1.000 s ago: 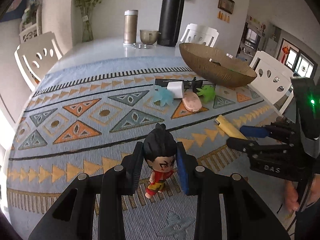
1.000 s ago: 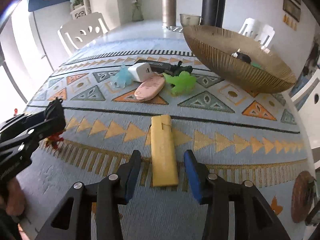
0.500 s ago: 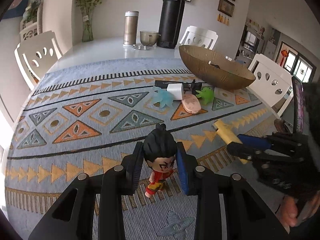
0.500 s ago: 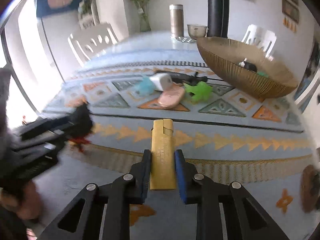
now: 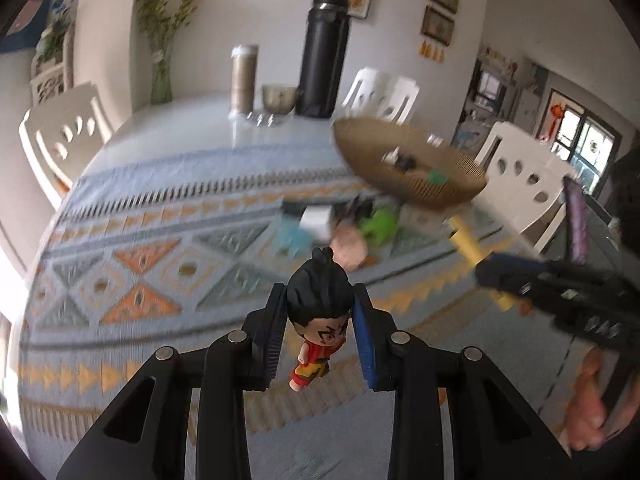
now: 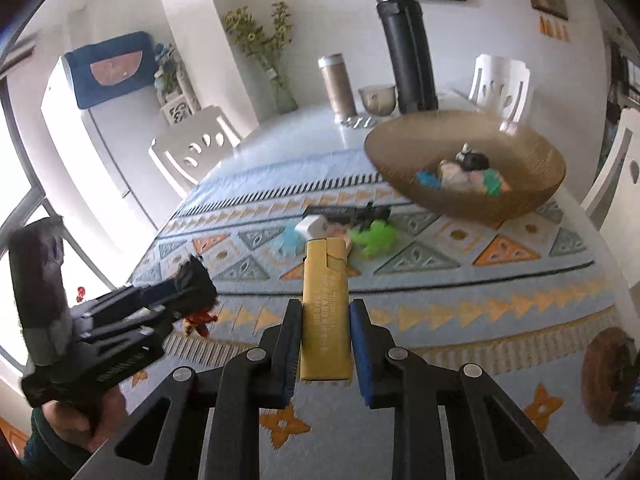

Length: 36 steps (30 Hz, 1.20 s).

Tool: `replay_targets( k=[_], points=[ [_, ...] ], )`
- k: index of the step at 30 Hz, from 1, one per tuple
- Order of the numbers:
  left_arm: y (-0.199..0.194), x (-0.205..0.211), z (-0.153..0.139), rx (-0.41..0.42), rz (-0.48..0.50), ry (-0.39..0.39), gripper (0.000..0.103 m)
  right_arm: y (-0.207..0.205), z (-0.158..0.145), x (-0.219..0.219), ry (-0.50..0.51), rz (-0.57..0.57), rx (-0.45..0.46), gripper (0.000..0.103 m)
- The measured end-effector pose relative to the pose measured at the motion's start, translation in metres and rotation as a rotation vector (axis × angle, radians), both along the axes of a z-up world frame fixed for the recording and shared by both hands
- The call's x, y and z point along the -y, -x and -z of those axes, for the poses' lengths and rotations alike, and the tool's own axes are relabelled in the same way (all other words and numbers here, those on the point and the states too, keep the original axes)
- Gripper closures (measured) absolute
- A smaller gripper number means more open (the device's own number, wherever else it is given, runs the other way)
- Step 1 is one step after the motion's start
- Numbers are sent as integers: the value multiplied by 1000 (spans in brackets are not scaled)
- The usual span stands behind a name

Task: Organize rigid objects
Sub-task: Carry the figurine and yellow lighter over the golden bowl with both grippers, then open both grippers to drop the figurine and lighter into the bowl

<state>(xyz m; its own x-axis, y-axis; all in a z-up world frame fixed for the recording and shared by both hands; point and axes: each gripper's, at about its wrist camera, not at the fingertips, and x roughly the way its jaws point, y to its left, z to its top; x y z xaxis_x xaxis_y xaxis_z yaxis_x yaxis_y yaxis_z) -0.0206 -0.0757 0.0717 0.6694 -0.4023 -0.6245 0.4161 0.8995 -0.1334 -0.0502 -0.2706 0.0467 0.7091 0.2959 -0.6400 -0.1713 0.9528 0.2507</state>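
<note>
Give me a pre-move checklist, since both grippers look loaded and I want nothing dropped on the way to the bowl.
1. Left gripper shut on the figurine: ok, the fingers clamp its head.
2. Right gripper shut on the yellow lighter: ok, held at its lower half.
3. Both items off the patterned cloth: ok, they hang above it.
4. Bowl has room: ok, only a few small things lie in it.
5. Way to the bowl free: not ok, the green toy, the white block and the black toy gun lie in front of it; pass above them.
6. Figurine's grip firm: cannot tell, its body dangles.
</note>
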Motion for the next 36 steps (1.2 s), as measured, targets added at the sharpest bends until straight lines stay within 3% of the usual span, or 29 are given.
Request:
replay_targets(
  k=[10, 17, 23, 36],
  points=[
    [-32, 54, -78, 133, 105, 45, 74, -18, -58, 32, 17, 148, 134, 80],
    [-68, 91, -103, 176, 127, 89, 74, -42, -101, 60, 54, 336, 235, 80],
    [-97, 118, -93, 136, 140, 114, 74, -68, -98, 92, 39, 507, 235, 80],
    [-142, 161, -38, 3, 156, 68, 74, -120, -36, 142, 11, 661, 30, 80]
  ],
)
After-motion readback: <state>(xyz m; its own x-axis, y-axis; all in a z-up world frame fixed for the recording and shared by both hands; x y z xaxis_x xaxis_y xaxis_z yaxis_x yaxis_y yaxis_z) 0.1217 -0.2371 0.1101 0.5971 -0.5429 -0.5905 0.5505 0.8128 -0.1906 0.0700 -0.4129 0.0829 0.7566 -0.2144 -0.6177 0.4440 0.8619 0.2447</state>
